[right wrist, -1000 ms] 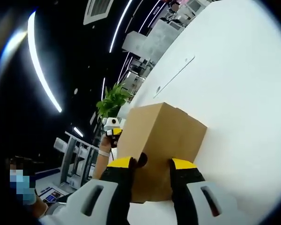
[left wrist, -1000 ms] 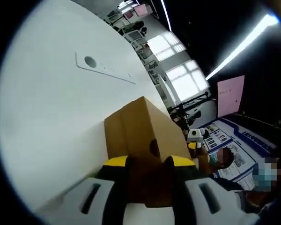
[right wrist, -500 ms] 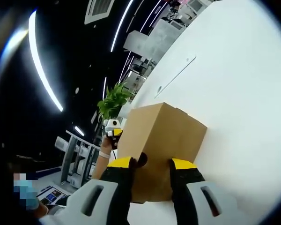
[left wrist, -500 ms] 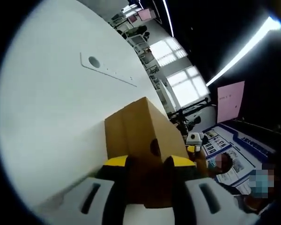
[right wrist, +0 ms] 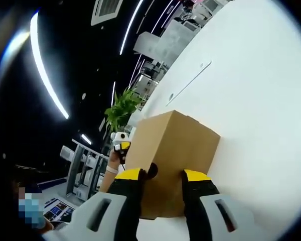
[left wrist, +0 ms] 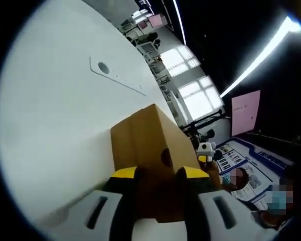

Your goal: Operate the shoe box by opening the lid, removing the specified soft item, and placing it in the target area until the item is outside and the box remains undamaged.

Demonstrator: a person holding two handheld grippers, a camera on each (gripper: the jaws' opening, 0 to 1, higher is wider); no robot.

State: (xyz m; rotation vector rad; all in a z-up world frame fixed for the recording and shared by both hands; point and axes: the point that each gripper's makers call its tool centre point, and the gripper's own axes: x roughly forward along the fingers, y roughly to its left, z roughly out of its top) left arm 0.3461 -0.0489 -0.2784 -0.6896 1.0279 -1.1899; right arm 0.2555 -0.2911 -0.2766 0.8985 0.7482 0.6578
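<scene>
I have the brown shoe box (left wrist: pixel 153 150) caught from both ends, and it sits on the white worktop (left wrist: pixel 50 125) with its lid on. My left gripper (left wrist: pixel 158 173) pinches the near end wall of the box, its yellow-tipped jaws closed on the cardboard just beside the round finger hole. My right gripper (right wrist: pixel 160 175) does the same on the opposite end of the shoe box (right wrist: pixel 173 150), jaws pressed onto the cardboard edge by a dark notch. I judge this two-ended hold is there to steady the box and square it up so the lid can come off without tearing or crushing the card. The soft item I'm meant to take out must be inside; I can't see it. In the right gripper view, the other gripper and the hand carrying it peek past the far left of the box, near a green plant (right wrist: pixel 121 108).

Against the pictures from a second ago, almost nothing has changed: both grips are the same and the box lies the same on the worktop. The background has slid slightly, which I put down to my hands tilting a little.
</scene>
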